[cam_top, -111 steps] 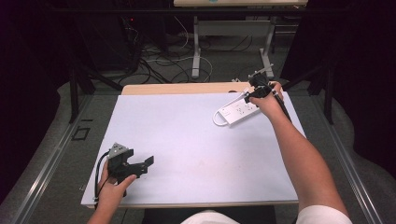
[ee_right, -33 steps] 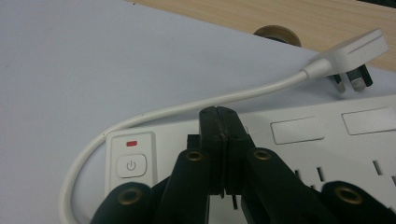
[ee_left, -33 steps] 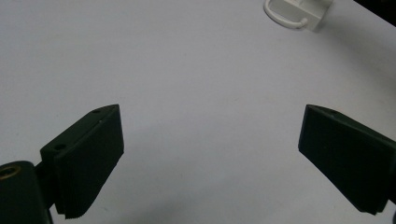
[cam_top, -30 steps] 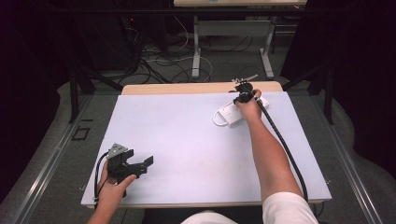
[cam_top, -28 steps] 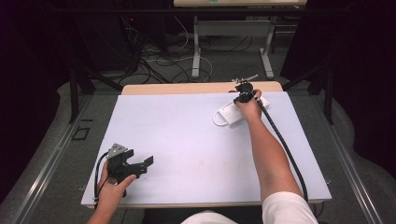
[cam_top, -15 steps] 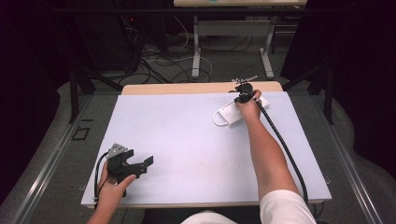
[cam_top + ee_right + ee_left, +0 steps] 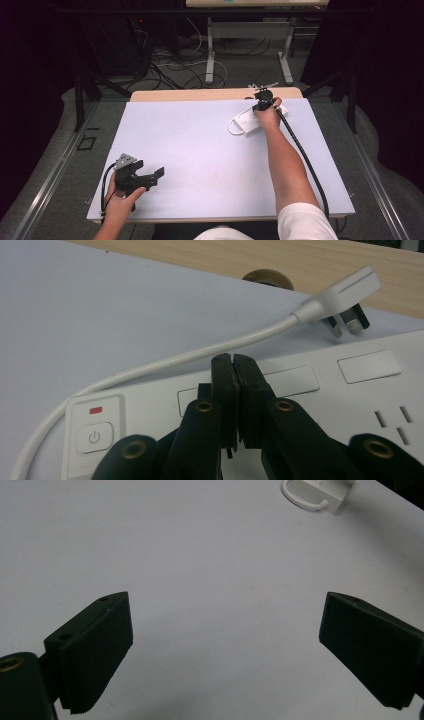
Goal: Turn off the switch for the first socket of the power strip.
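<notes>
Here, in the high view, a white power strip (image 7: 252, 119) lies at the far right part of the pale counter (image 7: 200, 145), and everything else can be placed from it: the right hand-held gripper (image 7: 262, 99) sits on the strip's far end with the person's forearm stretching back toward the near edge, while the left hand-held gripper (image 7: 150, 176) rests well apart from the strip, down at the near left corner of the counter. From the left gripper view, the left hand-held gripper (image 7: 225, 645) has its jaws spread wide with nothing but bare counter between them, and the power strip (image 7: 320, 492) shows far off at the top edge with its cord looped beside it. The right gripper view looks along the right hand-held gripper (image 7: 234, 365), whose jaws are pressed together with nothing between them, the tips resting on or just above the top face of the power strip (image 7: 310, 400), between its power button (image 7: 95, 436) and the covered sockets. The strip's white cord (image 7: 165, 365) curves behind the tips to the plug (image 7: 340, 297), which lies loose just beyond the strip. Judging from this, the work seems barely begun: the plug is not seated in any socket, nothing is gripped, and the closed tips look placed for pressing or prodding the strip.
</notes>
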### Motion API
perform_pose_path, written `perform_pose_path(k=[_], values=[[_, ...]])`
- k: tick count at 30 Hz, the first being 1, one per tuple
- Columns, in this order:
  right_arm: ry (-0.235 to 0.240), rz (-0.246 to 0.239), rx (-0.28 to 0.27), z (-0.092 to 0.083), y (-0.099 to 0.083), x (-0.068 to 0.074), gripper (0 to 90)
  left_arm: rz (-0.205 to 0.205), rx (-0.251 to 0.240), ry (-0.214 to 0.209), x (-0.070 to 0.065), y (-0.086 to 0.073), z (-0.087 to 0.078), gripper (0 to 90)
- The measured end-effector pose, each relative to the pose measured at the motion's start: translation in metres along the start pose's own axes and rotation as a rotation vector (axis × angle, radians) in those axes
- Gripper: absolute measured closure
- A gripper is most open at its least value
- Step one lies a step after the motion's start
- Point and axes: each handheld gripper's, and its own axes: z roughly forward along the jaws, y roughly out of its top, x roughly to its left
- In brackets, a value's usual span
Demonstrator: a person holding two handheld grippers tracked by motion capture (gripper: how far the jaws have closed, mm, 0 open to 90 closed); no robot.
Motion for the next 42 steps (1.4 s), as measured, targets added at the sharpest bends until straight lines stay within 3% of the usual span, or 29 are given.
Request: perform_pose_path(k=[35,42], values=[[0.008,0.029,-0.023,0.0012,-0.0056,-0.0014,90.0,0.000,0.003,-0.001,-0.0005,0.0000,0.0000,7.3],[-0.004,0.003,-0.013,0.0011,-0.0042,-0.0016,90.0,0.000,0.003,-0.001,-0.0005,0.0000,0.0000,7.3]])
